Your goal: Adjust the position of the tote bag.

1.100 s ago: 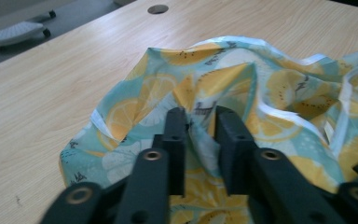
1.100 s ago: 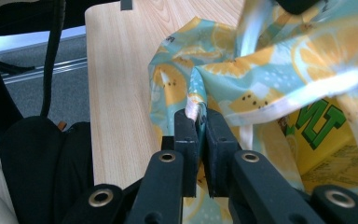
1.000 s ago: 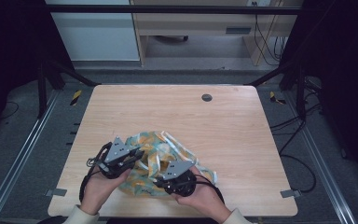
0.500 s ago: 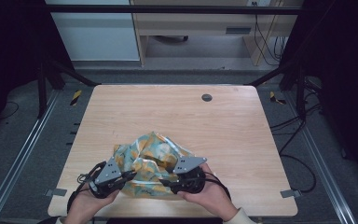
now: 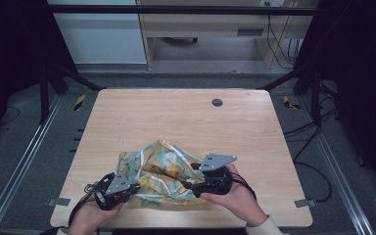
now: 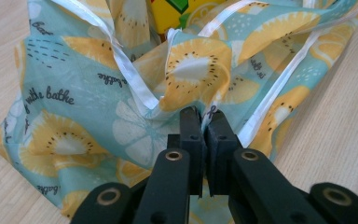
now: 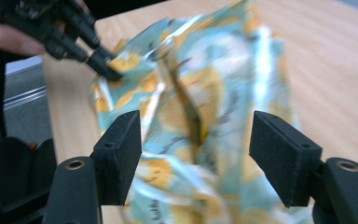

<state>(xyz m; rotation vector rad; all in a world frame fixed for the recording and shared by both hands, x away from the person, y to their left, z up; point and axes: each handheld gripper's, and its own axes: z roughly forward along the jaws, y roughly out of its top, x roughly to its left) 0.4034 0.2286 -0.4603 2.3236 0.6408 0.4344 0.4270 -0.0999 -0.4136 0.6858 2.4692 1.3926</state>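
A teal cloth bag (image 5: pixel 159 169) printed with yellow lemon slices lies crumpled near the table's front edge. In the left gripper view a yellow box (image 6: pixel 175 11) shows inside the bag (image 6: pixel 74 93). My left gripper (image 5: pixel 132 188) sits at the bag's front left corner, and its jaws (image 6: pixel 204 119) are shut on a fold of the fabric. My right gripper (image 5: pixel 187 185) is at the bag's right side. Its jaws (image 7: pixel 196 140) have just been opening; the bag (image 7: pixel 214 70) lies between and beyond the pads (image 7: pixel 121 149), untouched. The left gripper (image 7: pixel 107 67) pinches the far corner.
The wooden table (image 5: pixel 176 122) has a round dark grommet (image 5: pixel 217 102) at its far side. Bare wood stretches behind and to both sides of the bag. Metal rails (image 5: pixel 24 161) run along the floor left and right of the table.
The bag has come down and spread flatter on the table. The left gripper sank toward the front left corner with the fabric. The right gripper's jaws opened, let the bag go and drew right.
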